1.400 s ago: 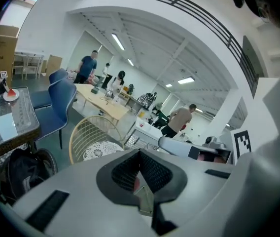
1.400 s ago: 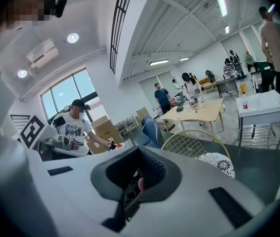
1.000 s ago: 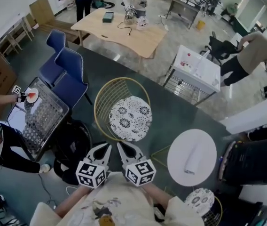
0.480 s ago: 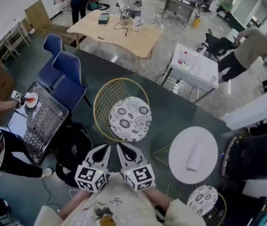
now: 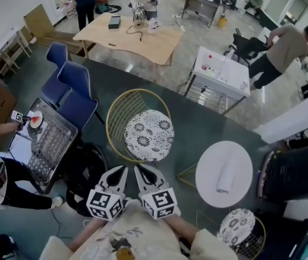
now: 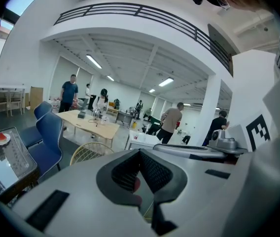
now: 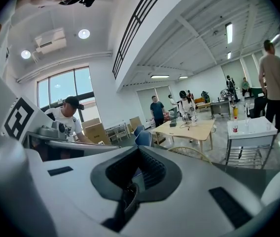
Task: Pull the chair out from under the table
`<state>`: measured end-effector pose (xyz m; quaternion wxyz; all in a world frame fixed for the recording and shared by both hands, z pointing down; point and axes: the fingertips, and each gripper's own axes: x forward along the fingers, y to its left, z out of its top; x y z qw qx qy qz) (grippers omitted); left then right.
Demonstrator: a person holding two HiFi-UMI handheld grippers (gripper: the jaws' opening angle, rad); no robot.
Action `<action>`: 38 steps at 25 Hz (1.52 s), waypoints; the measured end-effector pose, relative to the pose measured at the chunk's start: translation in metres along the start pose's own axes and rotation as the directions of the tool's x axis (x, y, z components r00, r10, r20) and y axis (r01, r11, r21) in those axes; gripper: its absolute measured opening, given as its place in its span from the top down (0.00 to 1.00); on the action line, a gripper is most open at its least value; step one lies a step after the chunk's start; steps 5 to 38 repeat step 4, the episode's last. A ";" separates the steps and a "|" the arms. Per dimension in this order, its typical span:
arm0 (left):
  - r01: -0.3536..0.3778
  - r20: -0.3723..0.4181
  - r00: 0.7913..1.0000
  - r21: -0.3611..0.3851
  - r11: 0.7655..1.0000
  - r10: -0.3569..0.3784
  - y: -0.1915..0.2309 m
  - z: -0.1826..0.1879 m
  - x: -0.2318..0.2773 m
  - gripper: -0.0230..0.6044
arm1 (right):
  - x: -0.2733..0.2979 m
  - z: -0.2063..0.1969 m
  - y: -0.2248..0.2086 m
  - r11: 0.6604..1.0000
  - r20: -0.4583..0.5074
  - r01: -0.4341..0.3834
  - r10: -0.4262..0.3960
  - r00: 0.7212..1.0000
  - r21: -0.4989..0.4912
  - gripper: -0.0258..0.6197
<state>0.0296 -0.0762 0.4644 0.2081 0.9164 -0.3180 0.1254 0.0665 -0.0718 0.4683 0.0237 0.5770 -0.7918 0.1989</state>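
Note:
A gold wire chair (image 5: pixel 149 135) with a black-and-white patterned cushion stands free on the dark carpet just ahead of both grippers. A second chair (image 5: pixel 235 227) with the same cushion sits at the lower right, tucked against the round white table (image 5: pixel 213 186). My left gripper (image 5: pixel 122 170) and right gripper (image 5: pixel 139 170) are held side by side close to my body, both shut on nothing, a short way from the near chair's seat. The chair's wire back (image 6: pixel 88 152) peeks above the shut left gripper (image 6: pixel 141 154) and, as the wire back (image 7: pixel 189 153), beside the shut right gripper (image 7: pixel 139 152).
A white roll (image 5: pixel 227 172) lies on the round table. Blue chairs (image 5: pixel 72 88) and a wire basket trolley (image 5: pixel 48 140) with a person stand to the left, a black bag (image 5: pixel 86 169) beside them. A wooden table (image 5: pixel 129 37), a white cart (image 5: pixel 222 77) and several people are farther off.
Both grippers stay shut in the same place near my body. The head view has drifted slightly, so the chair and table sit a little higher in frame.

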 end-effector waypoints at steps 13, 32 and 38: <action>0.023 -0.003 1.000 -0.001 1.000 -0.023 -0.009 -0.003 -0.003 0.96 | -0.009 -0.002 0.001 1.000 -0.003 0.016 -0.016 1.000 -0.013 0.95; 0.023 -0.003 1.000 -0.001 1.000 -0.023 -0.009 -0.003 -0.003 0.96 | -0.009 -0.002 0.001 1.000 -0.003 0.016 -0.016 1.000 -0.013 0.95; 0.023 -0.003 1.000 -0.001 1.000 -0.023 -0.009 -0.003 -0.003 0.96 | -0.009 -0.002 0.001 1.000 -0.003 0.016 -0.016 1.000 -0.013 0.95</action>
